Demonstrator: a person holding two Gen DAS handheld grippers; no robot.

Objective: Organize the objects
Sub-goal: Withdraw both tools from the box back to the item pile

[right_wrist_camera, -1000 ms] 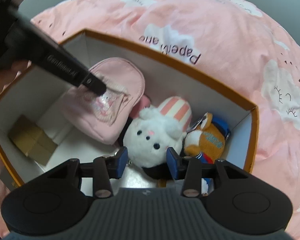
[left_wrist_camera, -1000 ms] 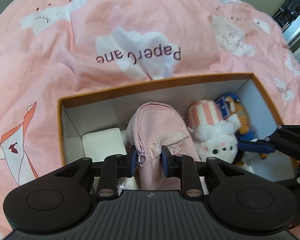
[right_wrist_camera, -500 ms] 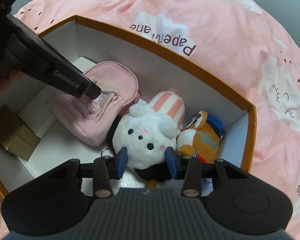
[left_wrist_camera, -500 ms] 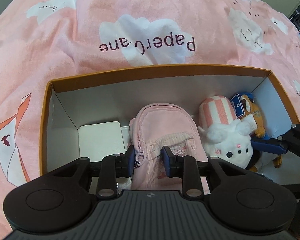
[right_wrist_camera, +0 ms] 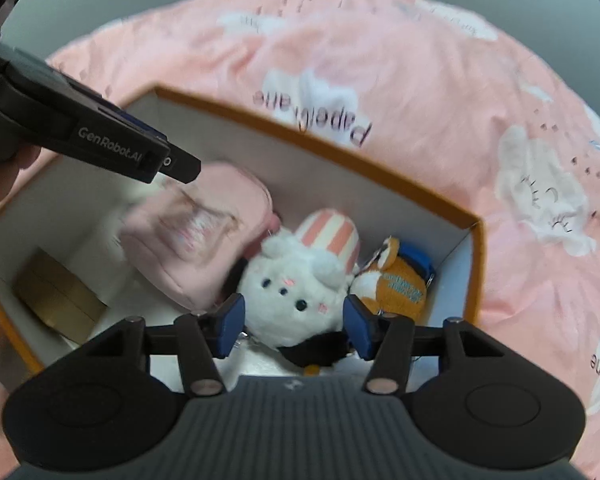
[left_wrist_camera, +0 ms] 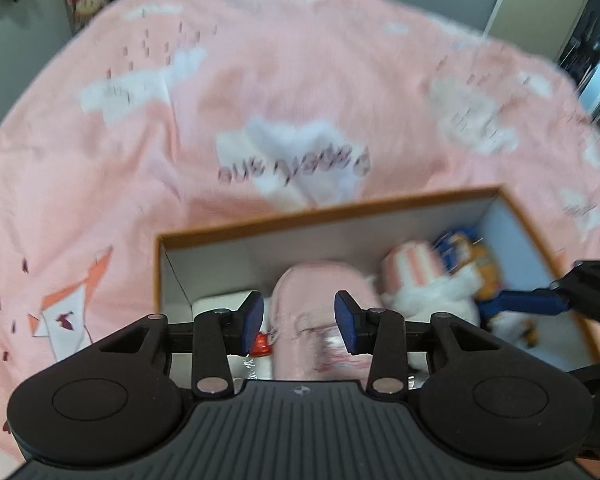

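A: Where is everything sitting?

B: In the orange-rimmed box [right_wrist_camera: 474, 240] on the pink bed cover [right_wrist_camera: 440, 92]. In the right wrist view the pink pouch [right_wrist_camera: 196, 236] lies at centre left, the white plush bunny [right_wrist_camera: 296, 284] with its striped hat at centre, and the orange plush toy [right_wrist_camera: 400, 284] just right of it, touching. A brown carton [right_wrist_camera: 56, 296] sits in the lower left corner.

A: And the left hand-held gripper [left_wrist_camera: 300, 316]?

B: Its jaws are opening, apart, with the pouch [left_wrist_camera: 320, 300] below and between them; the pads are clear of it.

A: The right hand-held gripper [right_wrist_camera: 294, 322]?

B: Also opening, its blue pads on either side of the bunny at lower centre, no squeeze showing. Both views are blurred.
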